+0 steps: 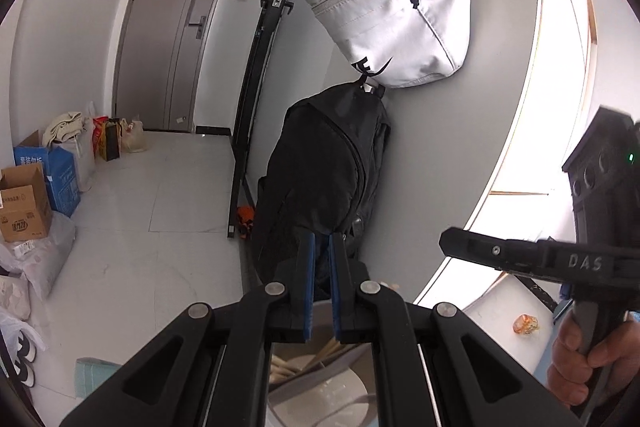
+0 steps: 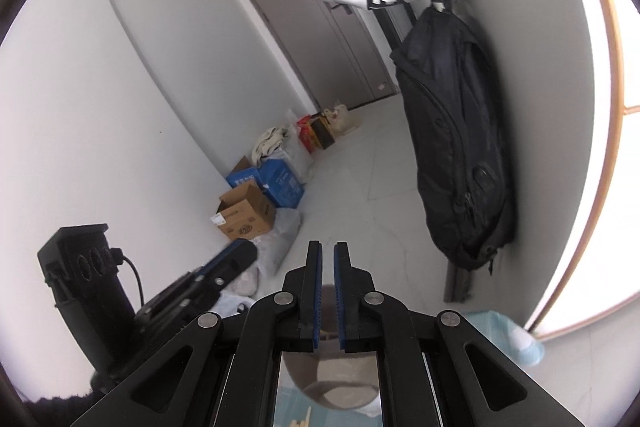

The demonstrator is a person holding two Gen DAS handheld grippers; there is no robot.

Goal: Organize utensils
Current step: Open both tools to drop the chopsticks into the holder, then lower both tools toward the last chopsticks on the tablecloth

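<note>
- Nearest to you, under your left tool (image 1: 322,247), a grey round container (image 1: 340,371) sits low in the left wrist view, with pale wooden sticks (image 1: 320,355), probably chopsticks, leaning inside it. Only their upper lengths show between the tool's arms, so you cannot count them.
- The right wrist view shows the same grey container (image 2: 332,383) directly beneath your right tool (image 2: 327,259), resting on a light blue surface. A small pale utensil end (image 2: 304,421) shows at the bottom edge, too small to identify.
- Your left tool is closed: the blue pads (image 1: 308,267) stand almost together with only a thin slit, and nothing is between them.
- Your right tool is likewise closed and empty, its blue pads (image 2: 316,287) nearly meeting above the container without touching it.
- In the left wrist view your right hand (image 1: 588,351) grips the handle of the other tool at the right edge, beside the white worktop (image 1: 500,311), where a small orange wrapped item (image 1: 526,324) lies.
- Farther off, a black backpack (image 1: 324,167) hangs on the grey wall, with a white bag (image 1: 396,11) above it.
- Farthest, cardboard and blue boxes (image 1: 36,187) stand along the wall on the tiled floor, near a grey door (image 1: 172,27).
</note>
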